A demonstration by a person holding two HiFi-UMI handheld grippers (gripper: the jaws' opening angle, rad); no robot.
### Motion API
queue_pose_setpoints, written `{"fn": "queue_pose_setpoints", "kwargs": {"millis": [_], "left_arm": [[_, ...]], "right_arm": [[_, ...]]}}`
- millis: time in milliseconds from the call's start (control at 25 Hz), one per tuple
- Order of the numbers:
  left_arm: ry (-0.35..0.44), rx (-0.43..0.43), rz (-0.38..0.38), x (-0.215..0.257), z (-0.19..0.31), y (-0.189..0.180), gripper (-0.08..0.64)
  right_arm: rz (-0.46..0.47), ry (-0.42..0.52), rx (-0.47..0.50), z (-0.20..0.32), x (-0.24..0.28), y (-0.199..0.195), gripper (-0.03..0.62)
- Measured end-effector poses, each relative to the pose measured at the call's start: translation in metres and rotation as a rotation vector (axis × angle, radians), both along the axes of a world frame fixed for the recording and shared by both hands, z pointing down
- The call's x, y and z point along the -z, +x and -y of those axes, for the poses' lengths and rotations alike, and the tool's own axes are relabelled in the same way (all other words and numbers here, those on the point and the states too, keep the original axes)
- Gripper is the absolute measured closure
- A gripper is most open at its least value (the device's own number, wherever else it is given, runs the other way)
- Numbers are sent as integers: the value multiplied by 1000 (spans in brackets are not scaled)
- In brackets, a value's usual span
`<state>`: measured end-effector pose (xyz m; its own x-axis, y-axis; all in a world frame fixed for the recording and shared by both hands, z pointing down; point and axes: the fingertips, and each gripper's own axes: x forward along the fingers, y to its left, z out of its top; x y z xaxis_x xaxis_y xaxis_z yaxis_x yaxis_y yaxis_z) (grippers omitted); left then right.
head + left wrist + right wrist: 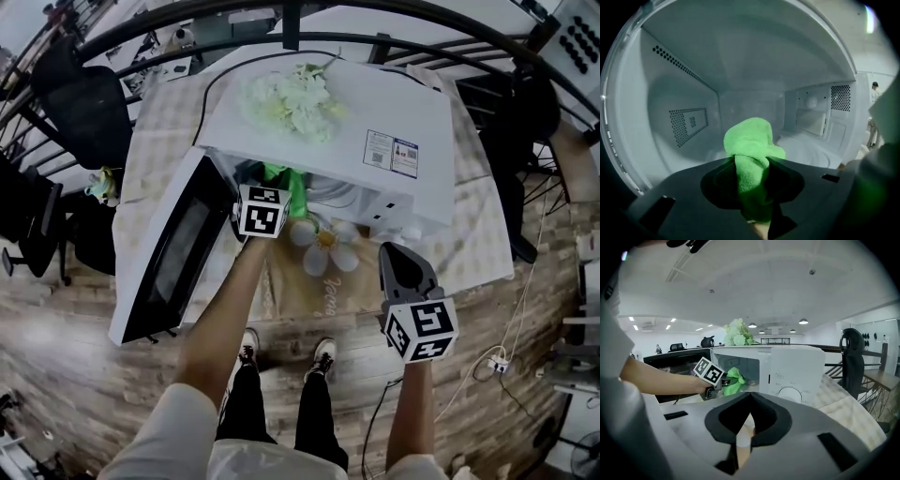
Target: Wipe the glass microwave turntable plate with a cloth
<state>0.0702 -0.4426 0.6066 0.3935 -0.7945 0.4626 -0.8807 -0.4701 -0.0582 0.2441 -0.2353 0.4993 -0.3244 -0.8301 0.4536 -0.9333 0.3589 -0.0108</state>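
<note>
A white microwave point(375, 112) stands on the table with its door point(169, 253) swung open to the left. My left gripper point(278, 192) is at the mouth of the cavity, shut on a green cloth point(750, 140) that bunches out past the jaws. In the left gripper view the glass turntable plate point(811, 149) shows faintly on the cavity floor, beyond and right of the cloth. The right gripper view shows the left gripper point(715, 383) and the cloth point(732, 380) at the opening. My right gripper point(752, 394) is held back in front of the microwave, shut and empty.
White artificial flowers point(295, 98) lie on top of the microwave. A checked tablecloth point(478, 244) covers the table, with a flower-print mat point(323, 248) at the front edge. Black chairs point(80, 103) stand at the left, a railing point(403, 19) behind, and a cable point(487, 361) on the floor.
</note>
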Motion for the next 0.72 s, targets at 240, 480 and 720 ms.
{"fn": "queue_pose_setpoints", "kwargs": {"millis": [240, 480, 720], "left_arm": [[-7, -84, 24, 0, -16, 46, 423], [-41, -164, 58, 0, -37, 98, 425], [-44, -298, 89, 1, -56, 143, 425]], "right_arm": [[-9, -3, -5, -6, -4, 13, 578], [-32, -12, -19, -17, -7, 25, 578], [-33, -23, -27, -26, -9, 26, 578]]}}
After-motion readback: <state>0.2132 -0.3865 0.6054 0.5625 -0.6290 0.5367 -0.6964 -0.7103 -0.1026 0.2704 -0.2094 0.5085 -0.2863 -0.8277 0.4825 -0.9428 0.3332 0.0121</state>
